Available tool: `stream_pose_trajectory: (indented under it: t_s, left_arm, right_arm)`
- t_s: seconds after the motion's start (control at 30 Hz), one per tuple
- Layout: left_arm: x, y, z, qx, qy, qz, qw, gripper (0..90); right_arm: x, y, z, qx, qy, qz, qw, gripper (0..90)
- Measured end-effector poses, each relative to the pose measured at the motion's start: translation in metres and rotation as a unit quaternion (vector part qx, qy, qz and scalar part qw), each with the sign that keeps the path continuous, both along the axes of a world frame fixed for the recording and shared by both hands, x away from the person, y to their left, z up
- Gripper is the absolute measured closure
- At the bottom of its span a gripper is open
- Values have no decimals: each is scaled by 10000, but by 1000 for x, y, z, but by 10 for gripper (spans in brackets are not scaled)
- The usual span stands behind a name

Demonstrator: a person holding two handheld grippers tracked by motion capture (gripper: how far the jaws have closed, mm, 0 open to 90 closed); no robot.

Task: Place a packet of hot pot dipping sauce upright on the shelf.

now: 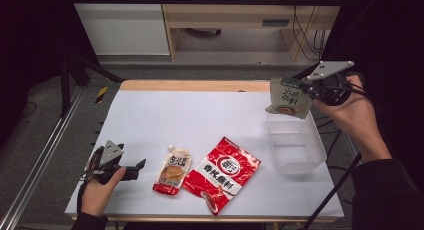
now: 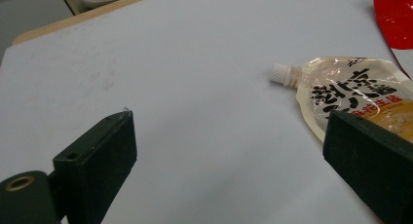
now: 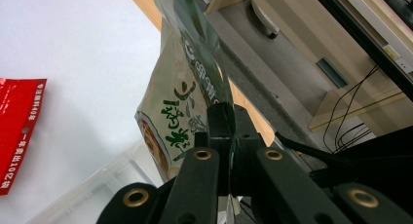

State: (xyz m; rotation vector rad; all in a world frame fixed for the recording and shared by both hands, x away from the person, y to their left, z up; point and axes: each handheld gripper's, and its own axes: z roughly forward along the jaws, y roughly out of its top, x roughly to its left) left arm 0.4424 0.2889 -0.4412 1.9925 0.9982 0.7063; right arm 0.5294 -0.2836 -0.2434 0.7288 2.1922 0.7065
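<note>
My right gripper [image 1: 304, 87] is raised at the far right of the table, its jaws pressed together on the edge of a beige-and-green sauce packet [image 1: 289, 97]. In the right gripper view the packet's [image 3: 170, 112] thin edge is pinched between the two black jaws, and the rest of it hangs away from them. The packet is held in the air directly above the far end of a clear plastic bin [image 1: 296, 146], which sits on the right side of the white table [image 1: 200, 120]; I cannot tell whether packet and bin rim touch.

My left gripper [image 1: 141, 165] rests low at the near left of the table, jaws spread wide with nothing between them. In the left gripper view, bare table [image 2: 204, 87] shows between the jaws.

Just beside the left gripper lies a spouted pouch [image 1: 173, 170], flat, its white cap pointing away from me; its cap and upper body show in the left gripper view [image 2: 350, 92]. Touching the pouch on its right lies a large red packet [image 1: 224, 172], flat and angled, between the pouch and the bin.
</note>
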Motion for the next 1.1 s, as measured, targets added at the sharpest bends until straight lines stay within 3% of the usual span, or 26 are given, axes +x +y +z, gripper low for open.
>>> stream_pose_trajectory:
  t_s: [0.47, 0.73, 1.1]
  left_arm:
    - [0, 2, -2, -2, 28, 57, 10000, 52]
    - [0, 4, -1, -44, -25, 162, 9999, 52]
    - [1, 5, -1, 66, -26, 180, 9998, 52]
  right_arm:
    - [15, -10, -9, -60, 107, -95, 9999, 900]
    - [28, -17, -21, -86, 206, 10, 9998, 900]
    - [45, -27, -42, -103, 394, 72, 9991, 900]
